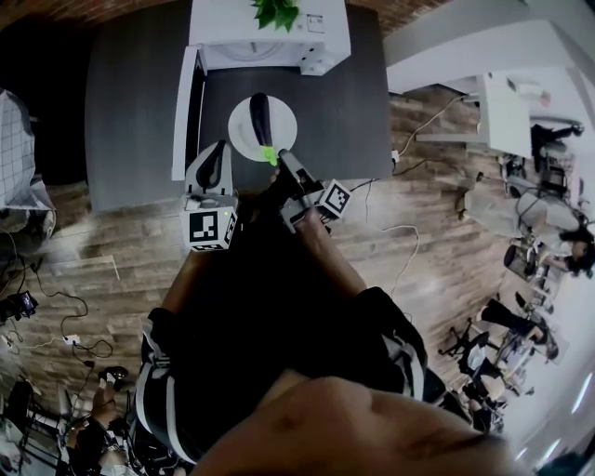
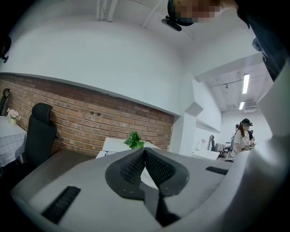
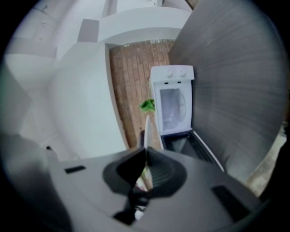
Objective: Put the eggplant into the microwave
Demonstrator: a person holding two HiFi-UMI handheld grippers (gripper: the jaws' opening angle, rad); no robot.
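While the right gripper [image 1: 279,156] is clenched on the near rim of the plate [image 1: 284,119], the eggplant [image 1: 259,113] lies lengthwise on that plate; its dark body points away from the jaws and its green stem [image 1: 270,154] points toward them, just beside the fingertips; whether the pads touch the stem I cannot tell. Seen from the right gripper view, the plate shows edge-on as a thin white line pinched between the pads. Plate and eggplant are over the middle of the tabletop [image 1: 139,112], somewhat closer to its near edge than to its far one; whether the plate rests on it or is lifted I cannot tell. At the far edge stands the microwave [image 1: 270,37], straight beyond the plate; its door [image 1: 186,116] is swung open to the left and its cavity faces the plate; a plant [image 1: 277,11] sits on top. To the left of the plate, by the tabletop's near edge, is the left gripper [image 2: 145,152]; its jaws are pressed together with nothing between them; it is apart from both plate and eggplant.
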